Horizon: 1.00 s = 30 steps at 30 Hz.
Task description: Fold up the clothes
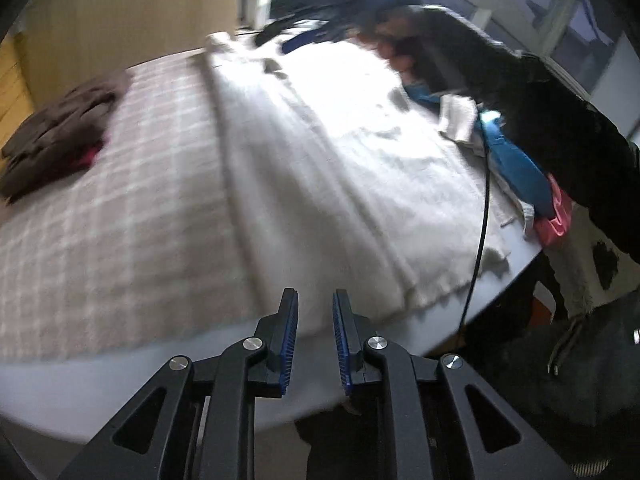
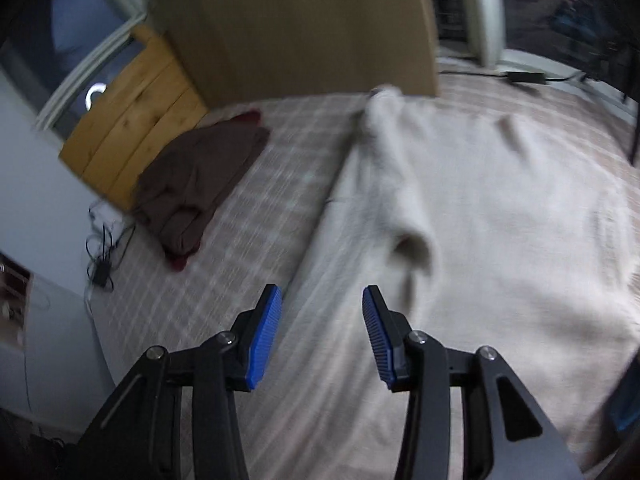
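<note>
Blurring smears the cream garment [image 2: 480, 208] beneath empty right tongs [image 2: 322, 312].

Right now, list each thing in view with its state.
Left tongs: open, empty, above the near table edge.
Right tongs: open, empty, over the sweater.
Cream sweater: spread out flat, one sleeve folded across it.
Brown garment: folded, set aside on a dark red one.

Checked cloth [image 2: 168, 300] over bench; cardboard box [image 2: 296, 28] and wooden crate [image 2: 132, 136] behind; tangled black cables [image 2: 102, 248] at left edge
</note>
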Each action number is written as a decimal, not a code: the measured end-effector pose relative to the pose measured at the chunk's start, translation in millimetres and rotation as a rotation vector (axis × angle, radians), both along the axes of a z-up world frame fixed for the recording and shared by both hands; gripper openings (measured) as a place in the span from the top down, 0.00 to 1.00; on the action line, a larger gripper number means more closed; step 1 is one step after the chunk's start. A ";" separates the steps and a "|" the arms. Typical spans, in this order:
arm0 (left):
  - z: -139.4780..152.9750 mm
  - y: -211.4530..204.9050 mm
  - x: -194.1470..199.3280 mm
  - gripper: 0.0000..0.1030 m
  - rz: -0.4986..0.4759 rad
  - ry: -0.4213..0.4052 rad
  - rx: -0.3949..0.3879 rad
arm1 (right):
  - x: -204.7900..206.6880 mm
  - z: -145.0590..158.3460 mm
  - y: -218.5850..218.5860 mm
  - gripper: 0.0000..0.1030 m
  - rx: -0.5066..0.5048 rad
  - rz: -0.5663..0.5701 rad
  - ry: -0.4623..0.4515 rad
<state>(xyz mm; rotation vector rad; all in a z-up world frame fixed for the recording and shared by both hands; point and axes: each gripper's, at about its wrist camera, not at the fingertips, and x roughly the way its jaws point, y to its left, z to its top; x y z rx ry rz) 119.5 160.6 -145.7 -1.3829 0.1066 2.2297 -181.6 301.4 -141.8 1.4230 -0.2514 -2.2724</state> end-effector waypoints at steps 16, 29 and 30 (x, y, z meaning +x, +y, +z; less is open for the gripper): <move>-3.2 -50.3 16.8 0.81 -0.045 -0.010 -0.010 | 30.8 -6.8 8.8 0.61 0.040 -0.015 -0.108; -39.2 -20.3 1.2 0.71 -0.206 -0.021 -0.016 | 81.5 -42.9 -20.5 0.59 0.092 0.073 -0.211; -39.7 -18.9 -1.7 0.79 -0.201 -0.027 0.009 | 82.3 -43.5 -21.6 0.59 0.096 0.075 -0.209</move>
